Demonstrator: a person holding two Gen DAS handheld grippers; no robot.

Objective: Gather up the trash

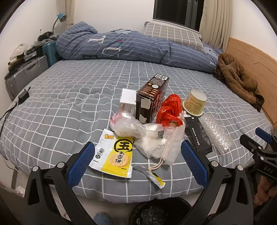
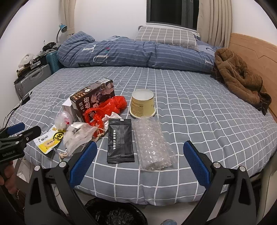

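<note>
Both my claws hang wide apart and empty above the near edge of the bed (image 2: pixel 190 107). Just ahead of my left claw (image 1: pixel 137 156) lies the yellow snack wrapper (image 1: pixel 115 155); ahead of my right claw (image 2: pixel 140 158), the black sachet (image 2: pixel 120 140) and bubble wrap (image 2: pixel 151 143). The lined bin (image 2: pixel 112 213) sits below. I'd pinch each flat wrapper by its near edge, not snagging the sheet.

We see even indoor light, moderately bright; window (image 1: pixel 178 12) dark. Shadows soft on bed (image 2: pixel 190 107). Glare glints off bubble wrap (image 2: pixel 152 143). Strong fisheye bend, black vignette corners. Focus mostly sharp.
</note>
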